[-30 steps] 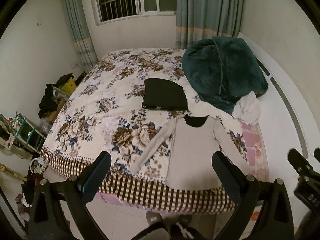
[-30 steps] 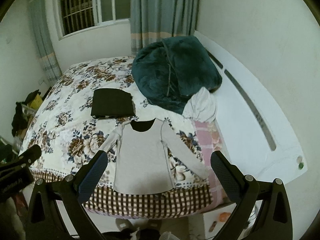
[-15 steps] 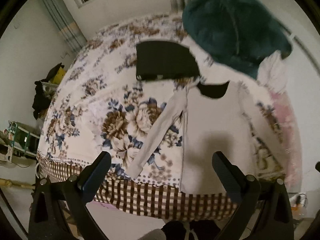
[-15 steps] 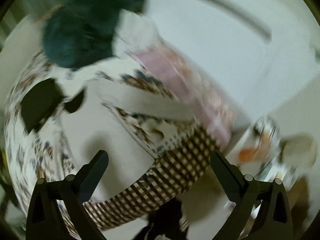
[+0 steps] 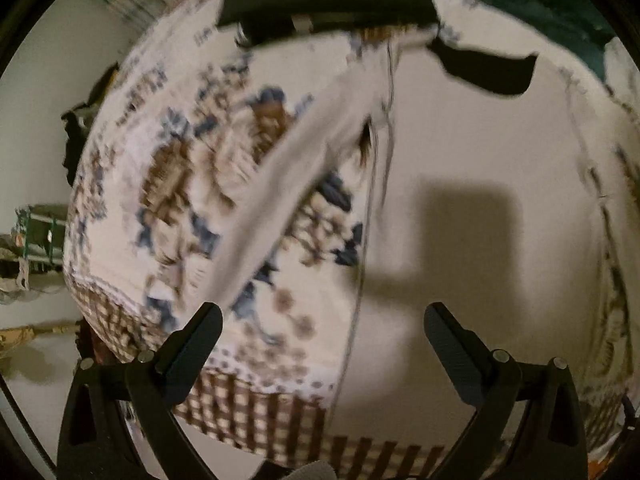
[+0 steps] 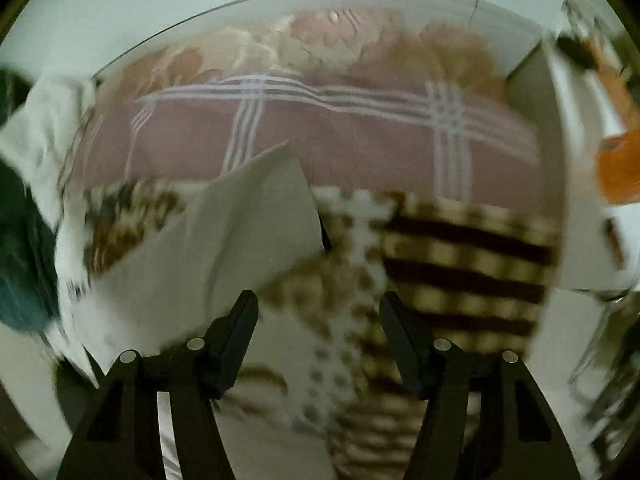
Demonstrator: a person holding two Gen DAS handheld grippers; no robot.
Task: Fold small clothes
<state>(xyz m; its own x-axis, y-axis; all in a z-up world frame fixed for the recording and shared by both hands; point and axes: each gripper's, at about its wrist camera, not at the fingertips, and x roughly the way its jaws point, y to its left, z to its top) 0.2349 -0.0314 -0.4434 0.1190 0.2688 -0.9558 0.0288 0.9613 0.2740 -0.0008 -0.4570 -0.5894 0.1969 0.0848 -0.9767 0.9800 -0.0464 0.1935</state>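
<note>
Our left tool (image 5: 322,332), spread apart, hangs over the shirt (image 5: 480,184) by the bed's (image 5: 168,184) edge; only our right tool (image 6: 318,330), also apart, shows the sleeve cuff (image 6: 240,224).

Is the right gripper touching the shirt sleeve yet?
Cannot tell. In the right wrist view the right gripper is open, and the sleeve end runs down behind its left finger; blur hides whether they meet.
</note>
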